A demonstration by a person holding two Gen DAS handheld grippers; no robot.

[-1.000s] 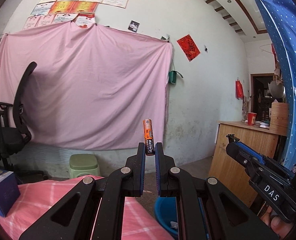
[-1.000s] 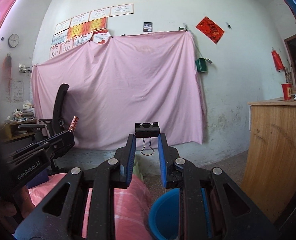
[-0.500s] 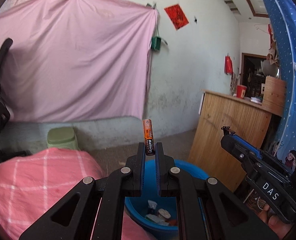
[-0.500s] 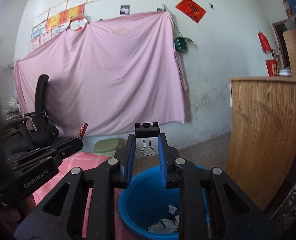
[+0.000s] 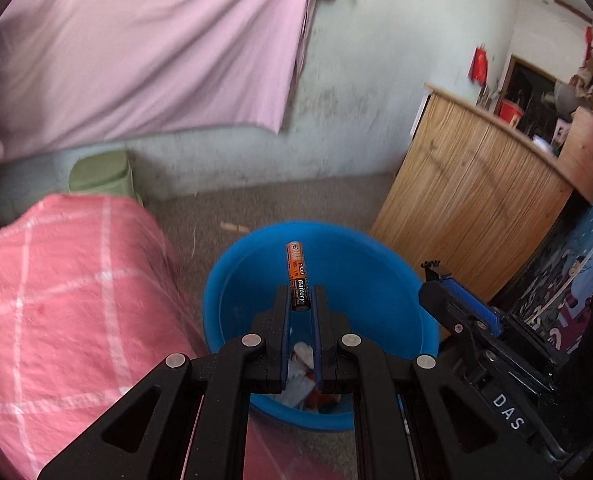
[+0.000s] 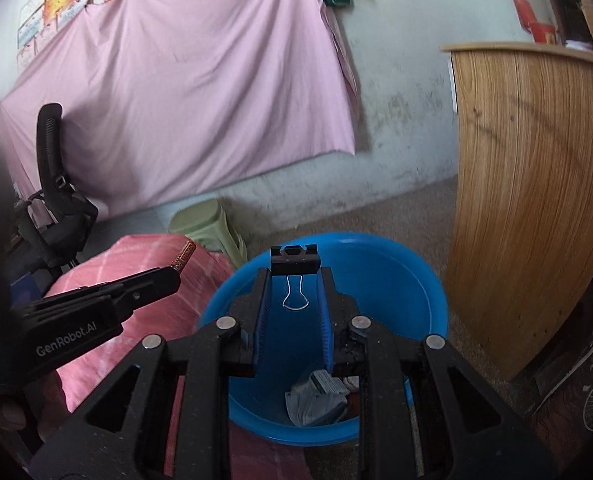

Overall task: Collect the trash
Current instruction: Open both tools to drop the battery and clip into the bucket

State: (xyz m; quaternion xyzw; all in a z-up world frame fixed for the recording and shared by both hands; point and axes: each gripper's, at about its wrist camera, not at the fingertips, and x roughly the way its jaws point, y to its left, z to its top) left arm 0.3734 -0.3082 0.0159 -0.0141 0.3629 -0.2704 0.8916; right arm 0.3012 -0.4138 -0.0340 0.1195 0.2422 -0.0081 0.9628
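Inside blue bin (image 6: 424,292), crumpled paper (image 6: 316,400), wrappers

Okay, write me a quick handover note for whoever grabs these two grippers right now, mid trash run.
Left gripper: shut on the orange and black battery, which stands upright between the fingertips, in front of the blue bin.
Right gripper: shut on the black binder clip, wire handle hanging down between the fingers, also in line with the bin.
Bin: on the floor between the pink checked cover and the wooden counter; crumpled paper trash already lies at the bottom.
Done: both items picked up and brought to the bin.
Left: open each gripper to drop them in.
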